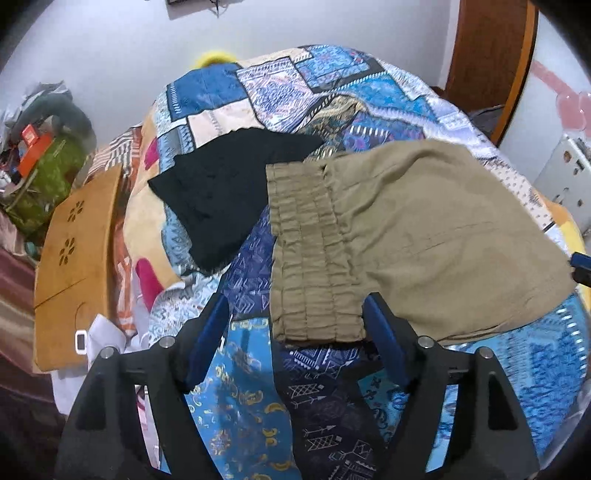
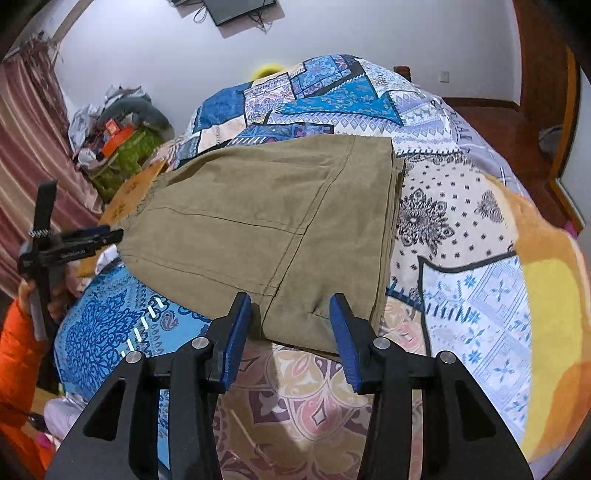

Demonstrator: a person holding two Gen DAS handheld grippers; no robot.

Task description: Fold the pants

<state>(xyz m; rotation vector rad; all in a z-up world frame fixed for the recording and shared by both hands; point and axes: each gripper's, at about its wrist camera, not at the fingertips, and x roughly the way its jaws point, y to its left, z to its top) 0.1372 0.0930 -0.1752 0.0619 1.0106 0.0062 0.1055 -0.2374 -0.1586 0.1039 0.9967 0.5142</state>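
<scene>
Khaki pants (image 1: 406,236) lie folded flat on the bed's patchwork quilt (image 2: 461,221), elastic waistband toward the left gripper (image 1: 295,332), folded edge toward the right gripper (image 2: 291,325). Both grippers hover with jaws spread wide, holding nothing. A black garment (image 1: 229,192) lies beside the waistband, its edge tucked under.

A bed (image 2: 461,229) under a patchwork quilt (image 1: 280,96) fills the room before a pale wall (image 2: 332,37). A striped curtain (image 2: 29,140) hangs at left, beside a heap of clutter (image 2: 122,133). A dark screen (image 2: 240,9) is mounted high. A wooden door (image 1: 487,55) stands at right.
</scene>
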